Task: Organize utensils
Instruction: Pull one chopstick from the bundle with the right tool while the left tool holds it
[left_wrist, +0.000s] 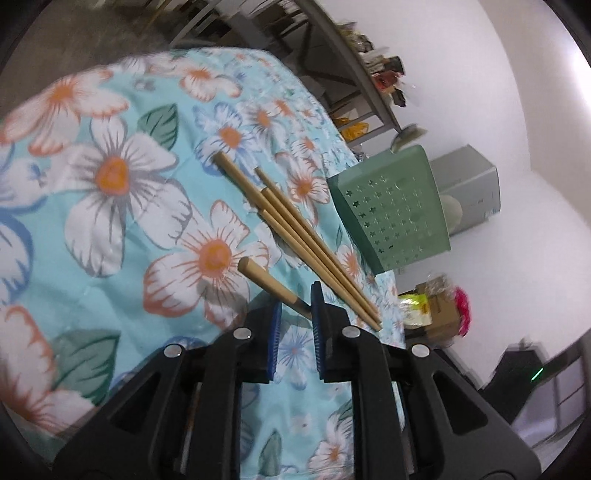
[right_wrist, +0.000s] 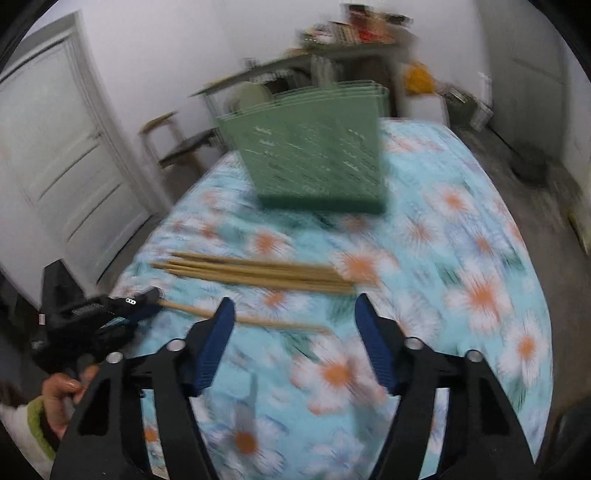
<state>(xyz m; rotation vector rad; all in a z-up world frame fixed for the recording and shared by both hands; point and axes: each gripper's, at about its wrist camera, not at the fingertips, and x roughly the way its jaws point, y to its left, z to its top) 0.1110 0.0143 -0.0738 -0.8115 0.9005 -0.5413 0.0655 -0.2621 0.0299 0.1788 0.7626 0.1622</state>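
Observation:
A pale wooden chopstick (left_wrist: 271, 284) sticks out to the upper left from my left gripper (left_wrist: 295, 314), which is shut on its thin end, lifted off the floral tablecloth (left_wrist: 110, 229). In the right wrist view that same chopstick (right_wrist: 258, 320) runs rightward from the left gripper (right_wrist: 147, 301). Several more chopsticks (left_wrist: 306, 236) (right_wrist: 258, 273) lie side by side on the cloth. A green perforated utensil holder (left_wrist: 391, 210) (right_wrist: 306, 162) stands beyond them. My right gripper (right_wrist: 294, 301) hovers above the cloth, open, with nothing between its pads.
A person's hand (right_wrist: 61, 395) with a green-and-white sleeve grips the left tool. A white door (right_wrist: 62, 166) and a wooden stool (right_wrist: 173, 144) stand left of the table. Cluttered shelves (left_wrist: 369, 74) and boxes (left_wrist: 436, 306) lie past the table's edge.

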